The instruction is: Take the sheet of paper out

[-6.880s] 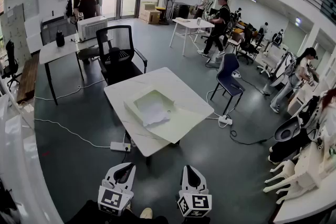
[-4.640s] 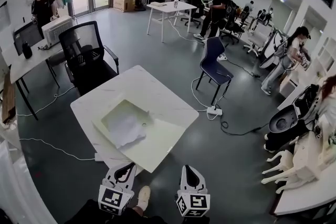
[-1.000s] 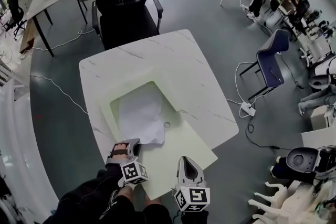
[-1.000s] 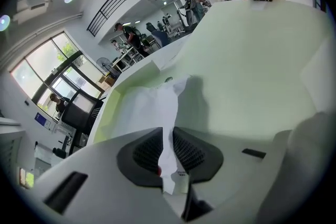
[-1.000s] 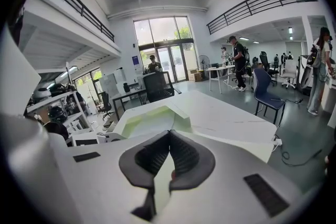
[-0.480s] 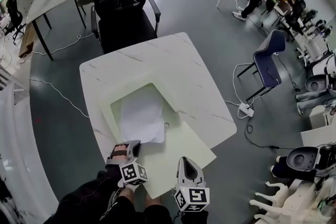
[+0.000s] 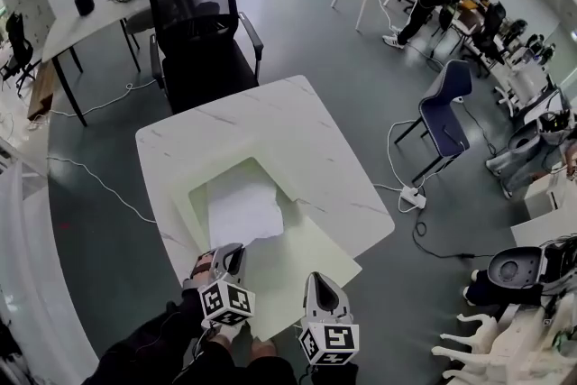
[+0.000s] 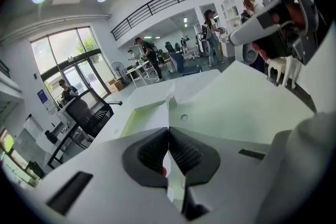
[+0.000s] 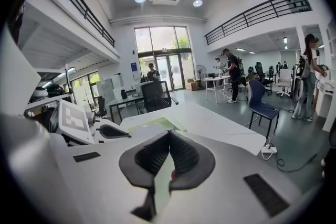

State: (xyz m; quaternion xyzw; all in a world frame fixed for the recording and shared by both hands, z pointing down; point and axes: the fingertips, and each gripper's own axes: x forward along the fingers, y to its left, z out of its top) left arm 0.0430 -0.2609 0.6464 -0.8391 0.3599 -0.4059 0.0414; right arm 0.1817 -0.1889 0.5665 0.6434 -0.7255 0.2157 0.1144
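Observation:
A white sheet of paper (image 7: 243, 207) lies in the recess of an open pale green folder (image 7: 311, 259) on the white marble table (image 7: 297, 131). My left gripper (image 7: 232, 253) is at the sheet's near edge, jaws shut on it and lifted a little off the folder. In the left gripper view the pads (image 8: 184, 152) meet, and the sheet (image 8: 171, 104) runs edge-on out from between them. My right gripper (image 7: 323, 286) hovers over the folder's near flap, to the right of the left one. Its pads (image 9: 184, 155) meet at the tips with nothing between them.
A black office chair (image 7: 203, 32) stands behind the table and a blue chair (image 7: 446, 108) to its right. A power strip (image 7: 412, 197) with cables lies on the floor. Other desks and several people are farther back.
The left gripper has risen from the folder's near edge with the sheet's edge in its jaws. The right gripper has lifted slightly.

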